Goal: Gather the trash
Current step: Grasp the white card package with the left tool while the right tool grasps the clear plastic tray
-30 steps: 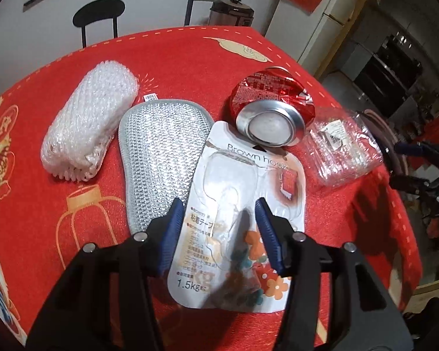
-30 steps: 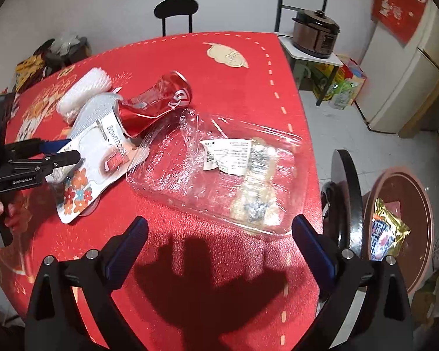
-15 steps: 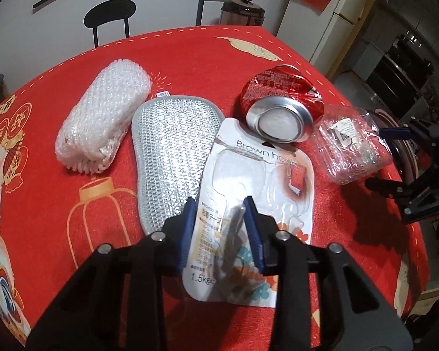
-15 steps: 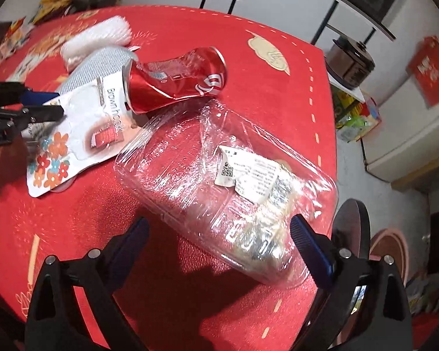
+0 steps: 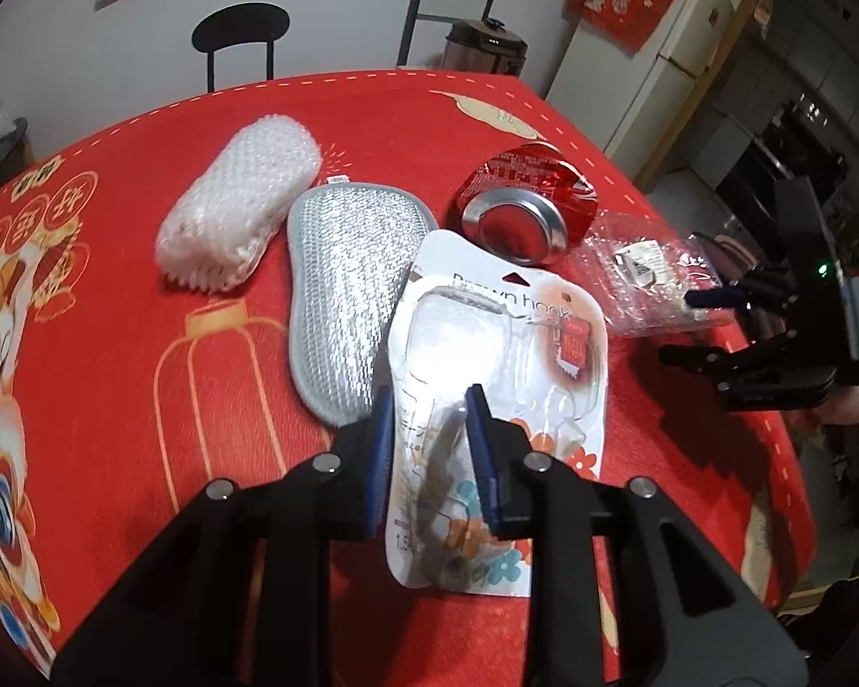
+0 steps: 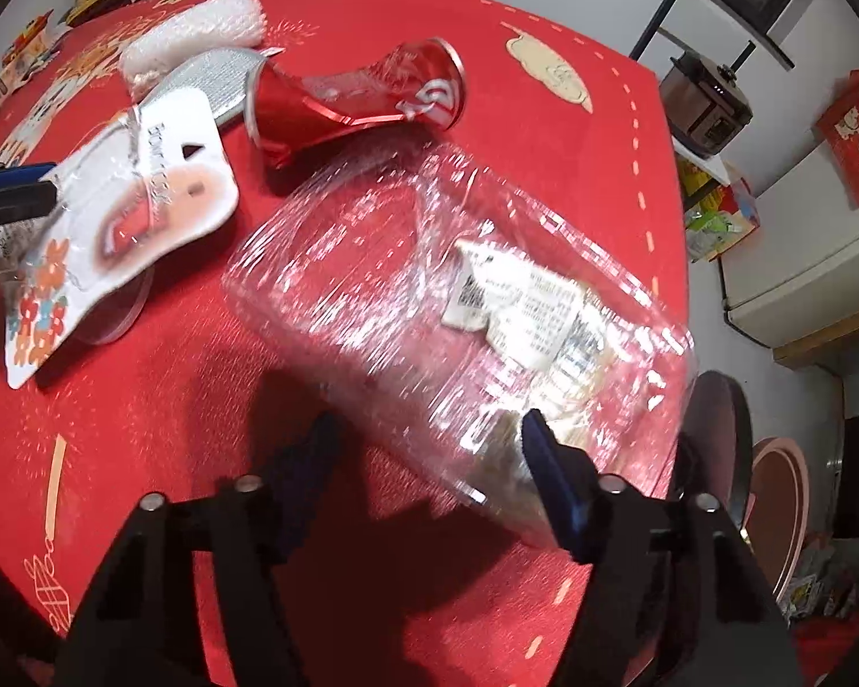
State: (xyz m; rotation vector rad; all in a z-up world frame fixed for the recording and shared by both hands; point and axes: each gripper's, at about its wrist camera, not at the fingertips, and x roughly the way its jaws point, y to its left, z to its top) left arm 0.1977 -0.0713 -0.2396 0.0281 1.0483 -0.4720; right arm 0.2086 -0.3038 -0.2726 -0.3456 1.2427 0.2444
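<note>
My left gripper (image 5: 429,406) is shut on the near edge of the white "Brown hook" blister pack (image 5: 504,343), which lifts off the red table; the pack also shows in the right wrist view (image 6: 114,223). A crushed red can (image 5: 521,200) lies behind it, also in the right wrist view (image 6: 355,97). My right gripper (image 6: 429,446) has narrowed around the near corner of the clear plastic clamshell box (image 6: 458,297) with a torn label. The jaws still stand apart. The box also shows in the left wrist view (image 5: 647,275).
A silver scrubbing pad (image 5: 343,286) and a white foam net roll (image 5: 240,217) lie on the red tablecloth (image 5: 114,315). A black chair (image 5: 240,34) stands behind the table. A round bin (image 6: 773,515) with a snack wrapper sits on the floor right of the table.
My left gripper closed on the blister pack and raised its near edge. My right gripper moved in on the clamshell box and its jaws narrowed around the near corner.
</note>
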